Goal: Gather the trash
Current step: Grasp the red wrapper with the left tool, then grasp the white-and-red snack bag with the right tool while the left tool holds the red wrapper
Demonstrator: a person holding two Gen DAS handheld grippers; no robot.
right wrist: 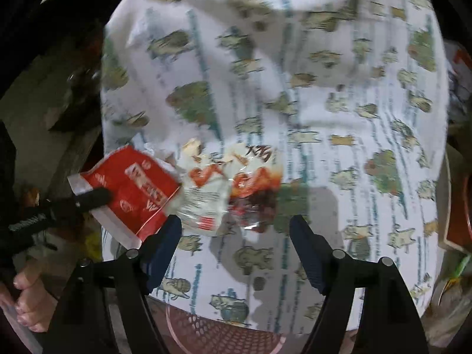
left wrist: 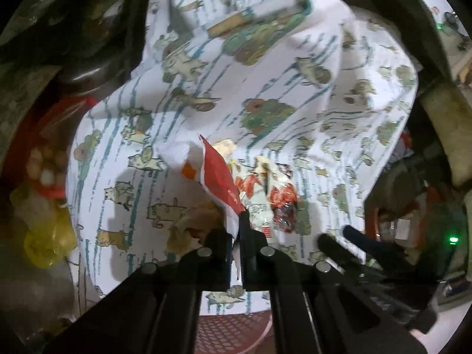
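A red snack wrapper [left wrist: 219, 174] stands up from a white cloth printed with cats [left wrist: 295, 94], and my left gripper [left wrist: 236, 227] is shut on its lower corner. The right wrist view shows the same red wrapper [right wrist: 132, 188] with the left gripper [right wrist: 97, 196] pinching its left edge. Beside it lies a crumpled clear wrapper with red print [left wrist: 265, 197] [right wrist: 230, 188]. My right gripper [right wrist: 236, 224] hovers open just in front of that clear wrapper, holding nothing. A crumpled brownish tissue [left wrist: 194, 227] lies left of the left fingers.
The cloth [right wrist: 324, 88] drapes over a mound. A pink perforated basket [right wrist: 224, 333] [left wrist: 233, 330] sits below both grippers. A yellow plastic bag [left wrist: 47, 242] and dark clutter lie at the left. A person's bare foot [right wrist: 29, 301] is at the lower left.
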